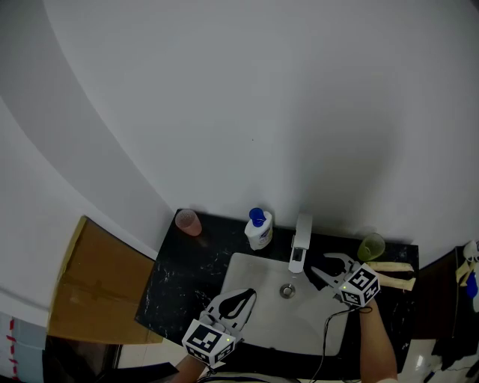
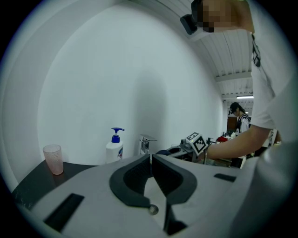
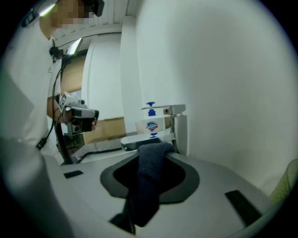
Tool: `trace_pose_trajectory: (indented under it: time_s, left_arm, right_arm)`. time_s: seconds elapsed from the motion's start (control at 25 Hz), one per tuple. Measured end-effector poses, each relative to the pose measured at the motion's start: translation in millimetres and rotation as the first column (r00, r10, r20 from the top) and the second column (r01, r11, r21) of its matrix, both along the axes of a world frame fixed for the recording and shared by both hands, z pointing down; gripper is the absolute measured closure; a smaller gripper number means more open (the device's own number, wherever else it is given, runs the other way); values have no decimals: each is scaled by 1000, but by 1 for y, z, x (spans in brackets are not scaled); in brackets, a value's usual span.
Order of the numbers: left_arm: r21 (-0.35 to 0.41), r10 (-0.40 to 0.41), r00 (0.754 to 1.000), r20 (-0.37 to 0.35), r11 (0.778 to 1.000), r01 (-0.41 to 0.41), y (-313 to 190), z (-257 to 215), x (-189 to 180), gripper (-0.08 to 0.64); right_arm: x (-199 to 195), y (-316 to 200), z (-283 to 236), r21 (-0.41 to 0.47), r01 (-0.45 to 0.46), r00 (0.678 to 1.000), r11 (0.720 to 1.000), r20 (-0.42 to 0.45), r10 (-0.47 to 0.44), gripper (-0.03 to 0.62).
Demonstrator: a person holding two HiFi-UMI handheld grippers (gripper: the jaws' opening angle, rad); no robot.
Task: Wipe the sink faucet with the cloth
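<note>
Dark grey cloth [image 3: 148,181] clamped in right gripper [image 3: 156,149] near faucet [image 3: 180,130], left gripper [image 2: 151,159] jaws together, soap bottle [image 1: 259,232] label unreadable

The right tool [image 1: 323,265] hangs just beside the faucet [image 1: 301,241] over the sink [image 1: 262,271].

**Head view.** Dim, flat, greyish light with no glare. The wall [image 1: 247,90] is evenly lit and darkens toward the corners. A broad soft shadow lies on it above the faucet [image 1: 301,243]. The black counter [image 1: 176,277] nearly loses its detail, and the white basin [image 1: 258,271] reads grey. Straight wall edges bow into curves.

**Left gripper view.** Round fisheye picture with 4 black corners. The brightest spot is a ceiling strip light [image 2: 244,96] in the far room. A faint upright shadow sits on the wall above the faucet. The foreground nearest the lens is soft.

**Right gripper view.** Same round frame and black corners. A ceiling light [image 3: 46,8] flares at upper left. The cloth [image 3: 148,181] is dark and its weave is faintly legible. The lower edge is blurred.
</note>
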State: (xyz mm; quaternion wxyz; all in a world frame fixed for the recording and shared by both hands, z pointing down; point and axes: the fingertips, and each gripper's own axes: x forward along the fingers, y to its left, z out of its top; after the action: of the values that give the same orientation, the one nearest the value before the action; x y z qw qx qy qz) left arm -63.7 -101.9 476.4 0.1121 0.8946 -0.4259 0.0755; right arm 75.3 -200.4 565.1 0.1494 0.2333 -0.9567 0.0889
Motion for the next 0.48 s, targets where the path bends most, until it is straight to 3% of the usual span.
trace_pose_trajectory:
  time_s: [0.2, 0.36, 0.48]
  left_arm:
    - [-4, -12, 1000, 6, 1000, 12, 3, -1, -5, 543]
    - [-6, -16, 1000, 8, 1000, 16, 5, 0, -6, 544]
    - [-5, -11, 1000, 6, 1000, 11, 4, 0, -4, 544]
  right_arm:
    - [-2, -36, 2, -22, -31, 999, 999, 23, 31, 480]
    - [-14, -10, -6, -93, 104, 988, 990, 125, -92, 480]
    - [-17, 24, -8, -152, 225, 961, 963, 197, -193, 483]
